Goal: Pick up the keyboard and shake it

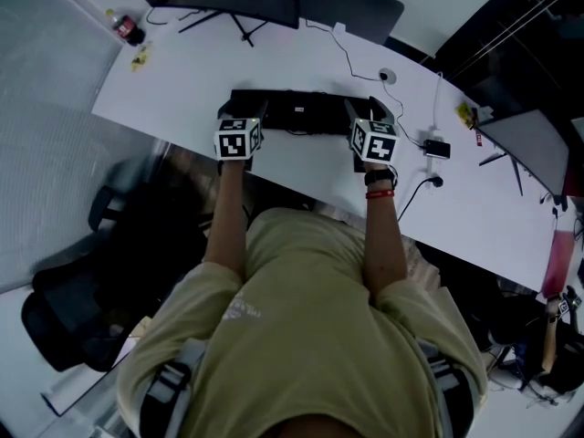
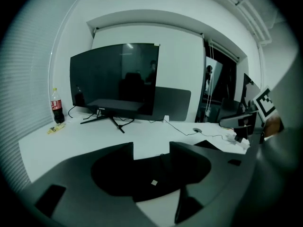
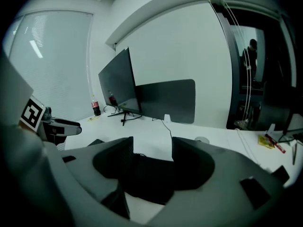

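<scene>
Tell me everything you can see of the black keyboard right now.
The black keyboard is a long, flat, dark slab, plastic by the look; its keys are too dark to make out. It lies crosswise before the person, roughly level, seemingly raised off the white desk. The left gripper clamps its left end and the right gripper clamps its right end, each end filling the gap between the jaws. Nothing else visibly touches it.

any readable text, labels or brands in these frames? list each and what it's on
No text is legible.
Dark plastic cola bottle, red label: too small to read.
Tan T-shirt, pale print near the sleeve: blurred.
Black keyboard, small white sticker: too small to read.
Black-and-white square markers: patterns only, no letters.
</scene>
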{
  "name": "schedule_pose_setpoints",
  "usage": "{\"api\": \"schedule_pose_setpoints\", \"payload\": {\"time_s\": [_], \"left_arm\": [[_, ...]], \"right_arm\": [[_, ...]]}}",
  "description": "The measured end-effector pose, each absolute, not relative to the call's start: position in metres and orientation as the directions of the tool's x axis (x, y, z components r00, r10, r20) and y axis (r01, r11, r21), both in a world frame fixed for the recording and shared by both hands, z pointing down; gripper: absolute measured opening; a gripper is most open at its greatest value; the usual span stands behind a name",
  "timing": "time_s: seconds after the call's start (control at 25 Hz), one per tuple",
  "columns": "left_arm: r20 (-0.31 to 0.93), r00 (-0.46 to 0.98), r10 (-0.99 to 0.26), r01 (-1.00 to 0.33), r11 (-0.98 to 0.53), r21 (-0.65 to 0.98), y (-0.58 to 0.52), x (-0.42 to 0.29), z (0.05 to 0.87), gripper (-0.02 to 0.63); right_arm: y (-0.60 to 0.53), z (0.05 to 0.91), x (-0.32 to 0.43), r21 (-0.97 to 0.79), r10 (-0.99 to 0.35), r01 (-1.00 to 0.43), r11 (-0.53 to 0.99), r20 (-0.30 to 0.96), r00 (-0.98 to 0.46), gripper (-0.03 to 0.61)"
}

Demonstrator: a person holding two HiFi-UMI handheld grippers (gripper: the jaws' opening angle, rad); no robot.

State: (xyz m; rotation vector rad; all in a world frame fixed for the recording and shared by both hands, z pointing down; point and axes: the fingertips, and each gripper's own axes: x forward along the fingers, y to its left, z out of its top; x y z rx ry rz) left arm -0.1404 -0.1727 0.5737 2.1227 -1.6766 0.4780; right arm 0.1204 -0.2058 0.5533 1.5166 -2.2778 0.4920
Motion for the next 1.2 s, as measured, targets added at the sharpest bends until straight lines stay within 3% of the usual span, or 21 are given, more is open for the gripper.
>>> {"api": "schedule_pose_setpoints", "payload": {"time_s": [0.72,1.2], "left_arm": [[0.300,0.274,-0.914,-0.961,-0.271,0.050,-0.200,-0.099,0.462,0.130],[0.241,0.280,-0.929,-0.959,-0.281,0.032,-0.204,-0.089,0.425,0.074]], "right_arm": [[-0.227,0.436,0.116,-0.099,-0.893,-0.927,0.361,0.252,-0.374,0.138],[-0.229,0.409,0.111,-0.093,-0.903,-0.925,0.368,0.202,-0.379,0.069]]}}
